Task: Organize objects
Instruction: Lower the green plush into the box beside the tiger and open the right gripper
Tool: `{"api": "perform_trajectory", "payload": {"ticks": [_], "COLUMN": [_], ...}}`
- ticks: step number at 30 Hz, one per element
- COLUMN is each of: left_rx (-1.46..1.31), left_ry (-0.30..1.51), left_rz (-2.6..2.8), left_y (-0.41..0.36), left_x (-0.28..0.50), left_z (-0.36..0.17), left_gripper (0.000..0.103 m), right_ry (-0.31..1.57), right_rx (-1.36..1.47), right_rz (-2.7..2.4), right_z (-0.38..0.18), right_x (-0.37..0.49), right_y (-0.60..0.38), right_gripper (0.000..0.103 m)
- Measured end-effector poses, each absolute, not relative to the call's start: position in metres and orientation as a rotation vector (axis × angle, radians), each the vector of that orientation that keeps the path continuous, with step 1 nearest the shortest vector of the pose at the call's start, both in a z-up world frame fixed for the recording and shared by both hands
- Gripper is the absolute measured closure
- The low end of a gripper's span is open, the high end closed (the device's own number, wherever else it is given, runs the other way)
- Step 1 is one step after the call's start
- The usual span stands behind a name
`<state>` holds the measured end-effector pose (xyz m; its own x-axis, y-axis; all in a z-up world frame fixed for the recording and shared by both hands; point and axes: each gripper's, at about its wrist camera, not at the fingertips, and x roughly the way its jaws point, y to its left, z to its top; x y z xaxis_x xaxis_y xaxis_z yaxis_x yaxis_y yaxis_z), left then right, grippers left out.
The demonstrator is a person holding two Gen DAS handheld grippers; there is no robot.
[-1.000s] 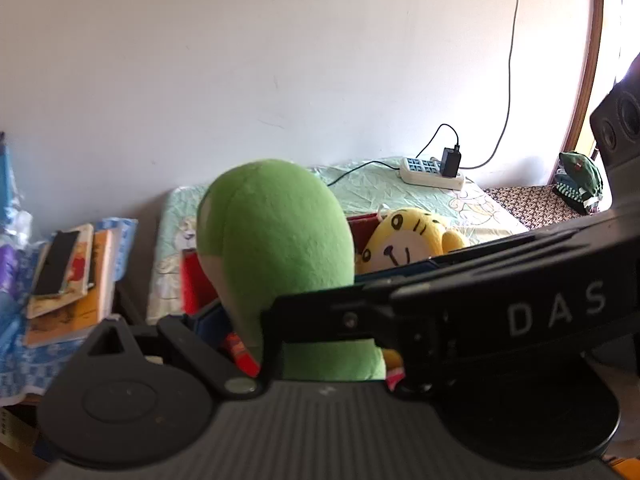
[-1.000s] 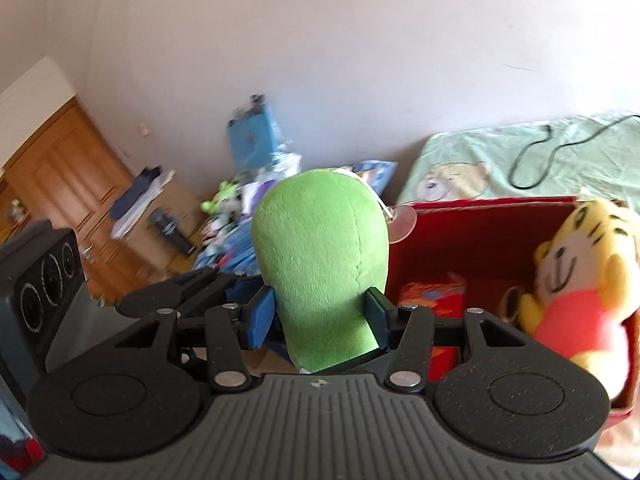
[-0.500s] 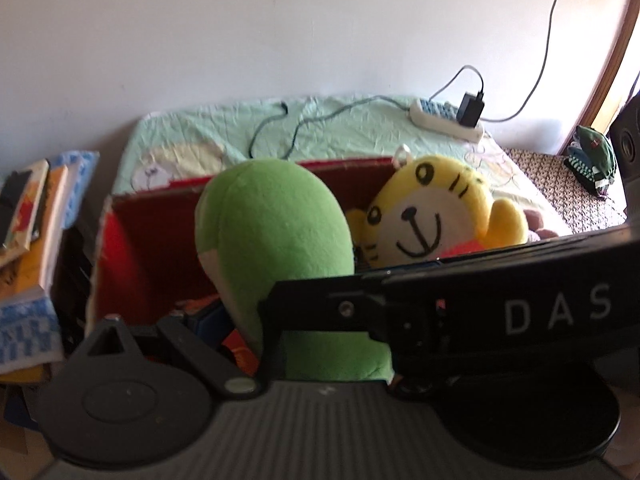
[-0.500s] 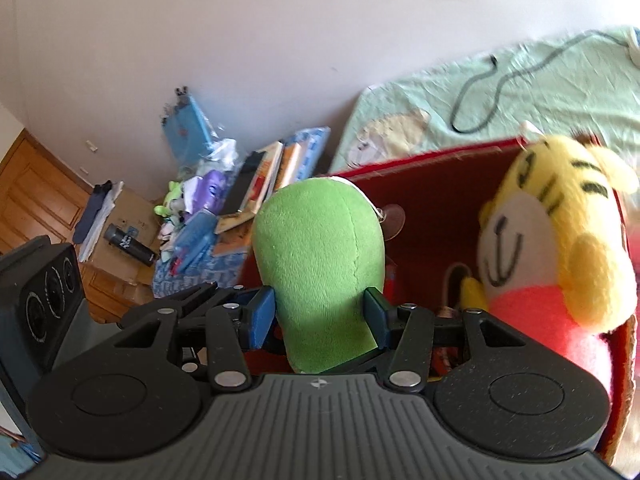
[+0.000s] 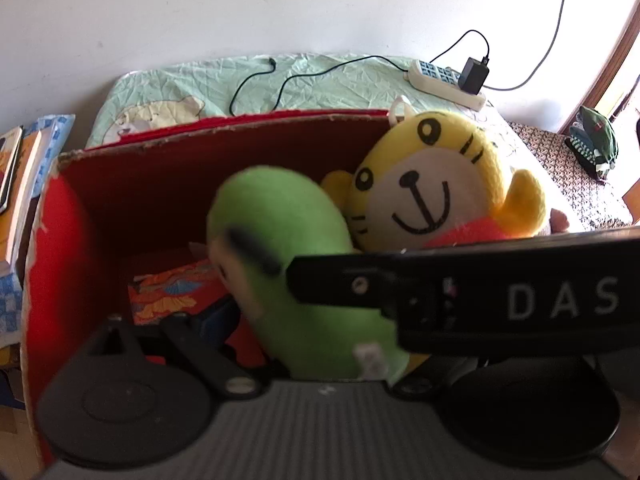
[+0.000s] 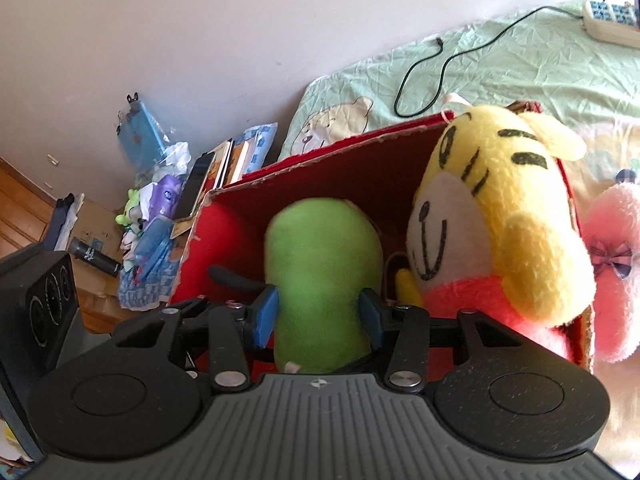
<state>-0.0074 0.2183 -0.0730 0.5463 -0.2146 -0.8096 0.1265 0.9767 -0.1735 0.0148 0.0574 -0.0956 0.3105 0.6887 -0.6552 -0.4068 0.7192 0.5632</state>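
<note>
Bed with pale green sheet (image 5: pixel 344 80), red box (image 5: pixel 168 148), power strip (image 5: pixel 444 78), black cable (image 5: pixel 304 74) lying on it

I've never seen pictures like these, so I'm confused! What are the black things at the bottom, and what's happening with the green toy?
Those black things are two grabbers, each held in a person's hand, with a camera on each looking forward. One picture comes from the left grabber, the other from the right. The right gripper squeezes the green plush toy between its blue pads. Its black body crosses the left picture, hiding the left grabber's tips, so I cannot tell whether that one holds anything. The green toy hangs over a red box beside a yellow tiger plush. Behind lies a green bedsheet with a power strip.
</note>
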Motion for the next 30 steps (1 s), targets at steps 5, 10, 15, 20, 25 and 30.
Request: {"api": "perform_trajectory", "payload": {"ticks": [5, 10, 15, 20, 25, 30], "left_rx": [-0.094, -0.085, -0.083, -0.091, -0.059, -0.067], "left_ry": [0.953, 0.958, 0.956, 0.967, 0.975, 0.994], "left_rz": [-0.214, -0.217, -0.215, -0.203, -0.189, -0.184], "left_y": [0.22, 0.214, 0.213, 0.218, 0.214, 0.214], "left_x": [-0.013, -0.014, -0.017, -0.02, -0.02, -0.019], "left_z": [-0.068, -0.071, -0.07, -0.07, -0.073, -0.073], "left_gripper": [0.008, 0.007, 0.007, 0.007, 0.007, 0.006], "right_ry": [1.001, 0.994, 1.025, 1.068, 1.077, 1.05], "right_rx": [0.366, 0.336, 0.35, 0.386, 0.344, 0.346], "right_rz": [0.726, 0.714, 0.721, 0.747, 0.733, 0.704], "right_z": [-0.097, -0.096, -0.097, -0.101, -0.099, -0.097], "right_x": [0.015, 0.013, 0.013, 0.01, 0.005, -0.001], "right_y": [0.047, 0.049, 0.048, 0.05, 0.057, 0.054], "right_gripper": [0.057, 0.064, 0.064, 0.064, 0.064, 0.065]}}
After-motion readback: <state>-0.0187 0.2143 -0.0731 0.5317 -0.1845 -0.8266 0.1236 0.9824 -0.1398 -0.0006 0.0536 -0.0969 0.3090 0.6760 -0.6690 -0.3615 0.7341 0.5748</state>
